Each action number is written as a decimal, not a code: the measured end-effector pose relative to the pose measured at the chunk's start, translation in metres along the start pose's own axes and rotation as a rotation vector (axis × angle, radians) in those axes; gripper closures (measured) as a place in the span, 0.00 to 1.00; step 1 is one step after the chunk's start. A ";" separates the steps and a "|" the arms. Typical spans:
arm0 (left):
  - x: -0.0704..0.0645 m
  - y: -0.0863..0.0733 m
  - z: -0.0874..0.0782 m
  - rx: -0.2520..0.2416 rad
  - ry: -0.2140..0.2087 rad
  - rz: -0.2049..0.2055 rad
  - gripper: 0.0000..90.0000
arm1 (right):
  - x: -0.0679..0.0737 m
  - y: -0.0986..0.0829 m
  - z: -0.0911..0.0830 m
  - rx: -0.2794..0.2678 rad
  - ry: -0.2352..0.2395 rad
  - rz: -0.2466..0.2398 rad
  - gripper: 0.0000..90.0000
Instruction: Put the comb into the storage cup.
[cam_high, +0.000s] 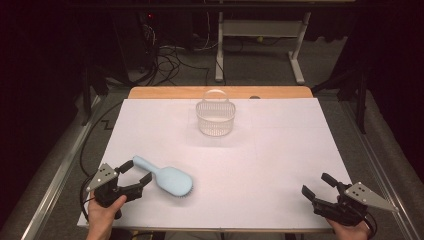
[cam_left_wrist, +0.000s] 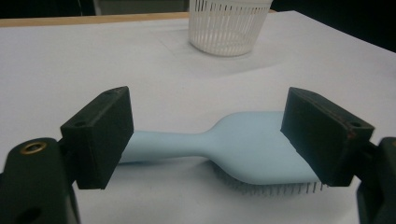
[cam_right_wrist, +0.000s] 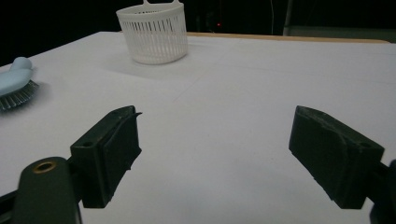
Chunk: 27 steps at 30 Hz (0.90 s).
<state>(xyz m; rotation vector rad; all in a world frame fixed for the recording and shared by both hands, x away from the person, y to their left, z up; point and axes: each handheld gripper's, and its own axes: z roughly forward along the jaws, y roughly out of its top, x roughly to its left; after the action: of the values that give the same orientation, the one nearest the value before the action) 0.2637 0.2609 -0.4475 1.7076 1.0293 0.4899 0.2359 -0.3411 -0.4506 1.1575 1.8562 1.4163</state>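
Observation:
A pale blue hairbrush (cam_high: 167, 178) lies bristles down on the white table cover (cam_high: 280, 155), near the front left. Its handle points back-left. My left gripper (cam_high: 136, 172) is open, with one jaw on each side of the handle and not touching it. The left gripper view has the hairbrush (cam_left_wrist: 233, 144) lying across between the wide-apart jaws of the left gripper (cam_left_wrist: 208, 140). At the front right, my right gripper (cam_high: 316, 185) stands open above bare cover, nothing between the jaws of the right gripper (cam_right_wrist: 229, 149). A white slatted basket (cam_high: 215, 116) with a handle stands at the back middle.
The white cover (cam_left_wrist: 70, 60) ends at a wooden table edge (cam_high: 165, 93) at the back. The basket (cam_left_wrist: 228, 25) is far ahead of the left gripper, and the basket (cam_right_wrist: 153, 33) and the hairbrush head (cam_right_wrist: 14, 84) lie left of the right gripper. Cables and table legs are on the floor behind.

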 end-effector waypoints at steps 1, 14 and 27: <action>0.000 0.000 0.000 0.000 0.000 0.000 0.20 | 0.000 0.000 0.000 0.000 0.000 0.000 0.19; 0.007 0.013 0.015 0.000 -0.008 -0.027 0.22 | 0.000 0.000 0.000 0.002 -0.005 0.003 0.19; 0.009 0.029 0.031 0.027 -0.010 -0.015 0.24 | 0.000 -0.001 0.000 0.004 -0.005 0.003 0.19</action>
<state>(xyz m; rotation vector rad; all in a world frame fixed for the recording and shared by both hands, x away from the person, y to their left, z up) 0.3027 0.2484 -0.4345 1.7234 1.0447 0.4589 0.2359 -0.3416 -0.4512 1.1657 1.8552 1.4109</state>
